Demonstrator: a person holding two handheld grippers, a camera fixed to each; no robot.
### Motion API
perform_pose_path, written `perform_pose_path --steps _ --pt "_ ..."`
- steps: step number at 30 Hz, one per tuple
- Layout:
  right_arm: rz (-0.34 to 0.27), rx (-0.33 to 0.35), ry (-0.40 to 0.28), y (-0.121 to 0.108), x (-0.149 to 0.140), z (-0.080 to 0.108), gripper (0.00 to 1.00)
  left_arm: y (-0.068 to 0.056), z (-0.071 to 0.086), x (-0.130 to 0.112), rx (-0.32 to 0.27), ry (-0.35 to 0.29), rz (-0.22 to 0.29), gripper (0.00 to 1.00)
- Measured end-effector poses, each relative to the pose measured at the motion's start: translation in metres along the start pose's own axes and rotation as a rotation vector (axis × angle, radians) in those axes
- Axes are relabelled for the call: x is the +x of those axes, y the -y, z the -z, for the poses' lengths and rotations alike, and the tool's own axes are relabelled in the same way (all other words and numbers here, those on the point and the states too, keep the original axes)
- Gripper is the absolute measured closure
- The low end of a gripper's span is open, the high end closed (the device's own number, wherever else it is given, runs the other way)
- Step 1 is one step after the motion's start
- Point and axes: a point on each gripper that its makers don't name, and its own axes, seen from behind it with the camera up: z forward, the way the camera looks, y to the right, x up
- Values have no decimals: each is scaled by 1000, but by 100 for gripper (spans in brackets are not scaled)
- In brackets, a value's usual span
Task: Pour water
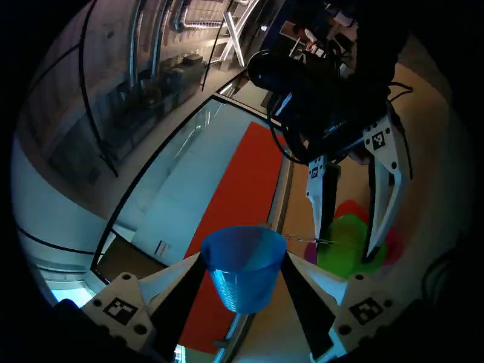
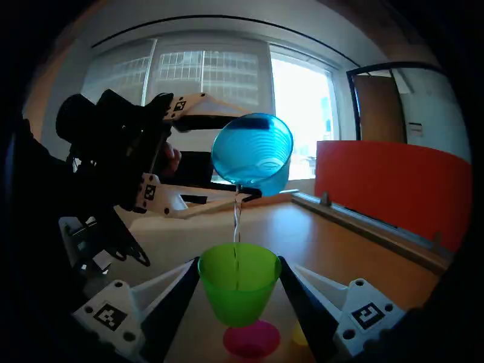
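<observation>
Jaws clamp both cups: left gripper (image 1: 244, 261) holds the blue cup (image 2: 253, 154) tilted, directly above the upright green cup (image 2: 239, 287) in the right gripper (image 2: 239, 266); water (image 2: 236, 221) falls in.

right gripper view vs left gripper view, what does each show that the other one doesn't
Right gripper view: bright windows behind, and the water stream side-on, falling from the tilted blue cup into the green cup that the right claw grips.
Left gripper view: metal pipes overhead, and the green cup seen from above.
Shared: both cups, both claws, with the left claw shut on the blue cup, the orange partition and the wooden table.
</observation>
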Motion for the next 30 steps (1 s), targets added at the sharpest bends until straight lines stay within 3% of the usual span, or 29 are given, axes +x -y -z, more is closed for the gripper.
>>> perform_pose_path --steps 30 --pt "4 -3 -2 -1 1 0 6 2 1 3 5 5 -42 15"
